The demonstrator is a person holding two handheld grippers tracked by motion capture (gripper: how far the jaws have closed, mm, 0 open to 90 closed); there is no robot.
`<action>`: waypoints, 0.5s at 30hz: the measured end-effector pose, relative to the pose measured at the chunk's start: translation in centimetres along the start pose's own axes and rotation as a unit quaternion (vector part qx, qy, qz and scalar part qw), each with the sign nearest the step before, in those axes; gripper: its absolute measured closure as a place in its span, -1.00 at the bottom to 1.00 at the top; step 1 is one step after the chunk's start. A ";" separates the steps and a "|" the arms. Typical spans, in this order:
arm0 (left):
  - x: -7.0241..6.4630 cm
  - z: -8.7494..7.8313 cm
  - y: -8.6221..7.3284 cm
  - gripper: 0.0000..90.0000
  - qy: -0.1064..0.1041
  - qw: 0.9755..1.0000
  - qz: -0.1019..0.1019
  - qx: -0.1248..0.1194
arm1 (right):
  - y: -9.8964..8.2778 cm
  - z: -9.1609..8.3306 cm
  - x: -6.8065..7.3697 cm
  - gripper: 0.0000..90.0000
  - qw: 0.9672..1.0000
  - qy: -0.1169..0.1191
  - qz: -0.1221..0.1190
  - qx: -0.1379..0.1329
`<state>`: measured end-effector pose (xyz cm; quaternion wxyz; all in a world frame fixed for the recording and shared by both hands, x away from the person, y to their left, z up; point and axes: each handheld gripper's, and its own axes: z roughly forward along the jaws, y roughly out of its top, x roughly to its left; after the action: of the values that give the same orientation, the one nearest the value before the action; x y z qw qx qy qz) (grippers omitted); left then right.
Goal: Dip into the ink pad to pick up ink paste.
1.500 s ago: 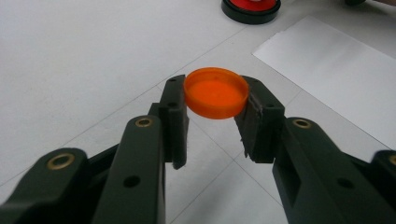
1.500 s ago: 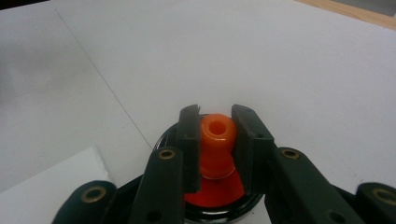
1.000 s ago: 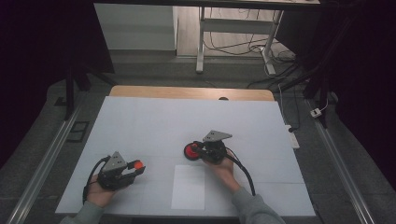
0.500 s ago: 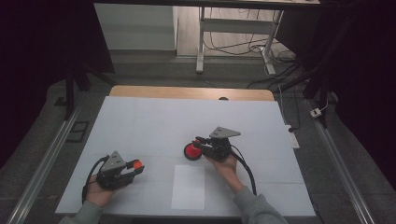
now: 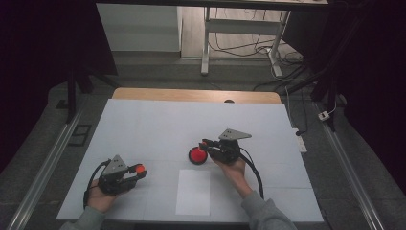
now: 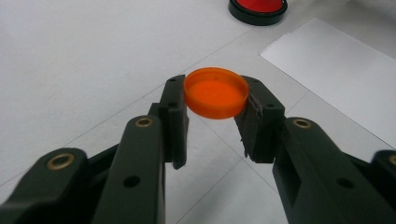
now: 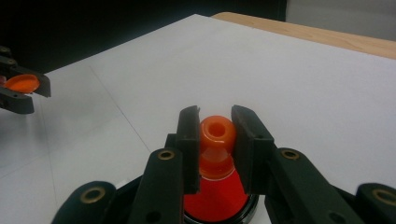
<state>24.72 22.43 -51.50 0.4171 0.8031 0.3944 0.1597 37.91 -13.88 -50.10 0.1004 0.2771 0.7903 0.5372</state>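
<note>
My left gripper [image 5: 139, 169] rests near the table's front left, shut on a small orange cap [image 6: 215, 92] that sits flat between its pads. In the right gripper view the same cap [image 7: 21, 83] appears at far left. A red cone-shaped container [image 5: 195, 156] with a black rim at its base stands at the middle of the table. My right gripper [image 7: 217, 125] is shut on its orange open neck [image 7: 217, 135], reaching in from the right. The left gripper view catches the container's base [image 6: 257, 5] at the top edge.
A white paper sheet [image 5: 193, 191] lies near the front edge between the two hands. The white table cover [image 5: 158, 124] ends at a wooden strip [image 5: 191, 94] on the far side. Metal rails [image 5: 43, 167] run along both sides of the table.
My right gripper has shifted slightly up and to the right, still holding the container's neck. The left gripper and its cap have stayed still.
</note>
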 end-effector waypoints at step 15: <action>0.0 -0.1 -0.1 0.44 0.003 1.000 0.000 0.000 | 0.7 -2.0 0.7 0.61 1.000 0.012 -0.002 -0.012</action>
<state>24.61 22.58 -51.55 0.4163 0.8026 0.3953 0.1622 36.64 -14.96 -48.60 0.0947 0.2681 0.7856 0.5495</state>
